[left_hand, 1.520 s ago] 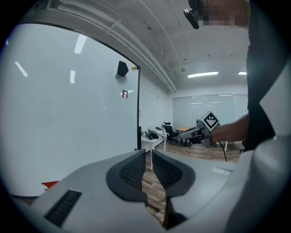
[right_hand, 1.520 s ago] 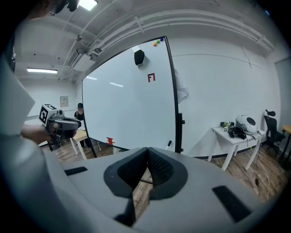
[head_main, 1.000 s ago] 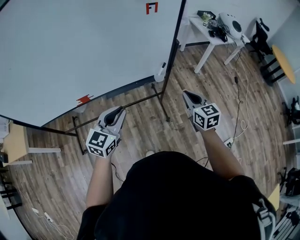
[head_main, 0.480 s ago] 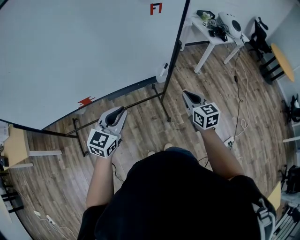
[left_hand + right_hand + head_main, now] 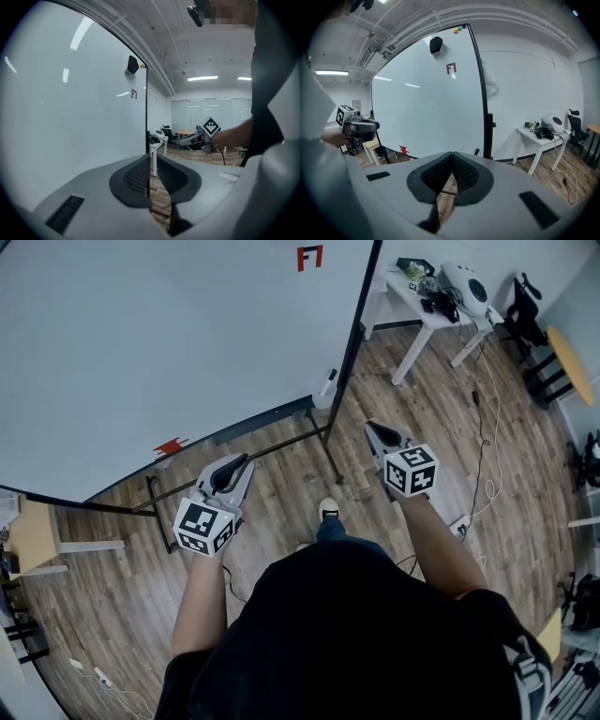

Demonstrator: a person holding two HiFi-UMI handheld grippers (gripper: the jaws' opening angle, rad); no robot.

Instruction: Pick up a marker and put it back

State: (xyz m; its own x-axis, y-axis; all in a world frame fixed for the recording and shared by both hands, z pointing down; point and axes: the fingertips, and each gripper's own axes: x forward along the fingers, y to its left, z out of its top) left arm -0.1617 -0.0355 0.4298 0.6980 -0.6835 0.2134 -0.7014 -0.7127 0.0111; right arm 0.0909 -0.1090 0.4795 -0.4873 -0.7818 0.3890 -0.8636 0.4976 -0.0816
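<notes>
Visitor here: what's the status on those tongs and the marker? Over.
Both empty: right tongs shut, left tongs a slit apart. Likely marker untouched at whiteboard lower corner. Nothing seen blocking. Over.

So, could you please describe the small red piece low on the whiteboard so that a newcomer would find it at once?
Find the big whiteboard that fills the upper left of the head view and look along its bottom edge. The small red piece sits right on that edge. It is the only red thing down low; the other red mark is high up near the right edge.
</notes>
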